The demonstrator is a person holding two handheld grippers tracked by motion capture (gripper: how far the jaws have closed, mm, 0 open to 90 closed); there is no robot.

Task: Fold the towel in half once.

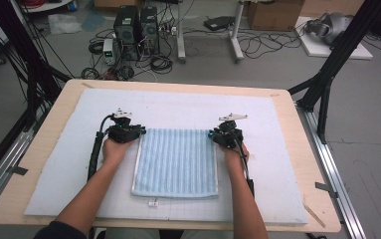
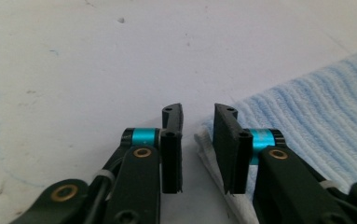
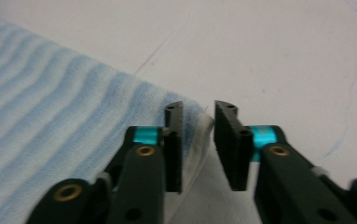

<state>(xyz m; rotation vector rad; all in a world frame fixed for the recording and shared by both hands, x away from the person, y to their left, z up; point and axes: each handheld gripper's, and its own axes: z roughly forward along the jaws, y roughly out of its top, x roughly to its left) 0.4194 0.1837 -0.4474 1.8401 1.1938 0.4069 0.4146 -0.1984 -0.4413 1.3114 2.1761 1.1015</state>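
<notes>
Left gripper [image 1: 130, 131] and right gripper [image 1: 221, 133] positioned at far corners of towel [image 1: 175, 162]; fingers [image 2: 172, 140] slightly parted, corner between, nothing clamped.

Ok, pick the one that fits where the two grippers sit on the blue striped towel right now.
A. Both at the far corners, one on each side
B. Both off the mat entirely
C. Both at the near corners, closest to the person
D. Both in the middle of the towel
A: in the high view the left gripper and right gripper sit at the two far corners of the towel, one on each side.
</notes>
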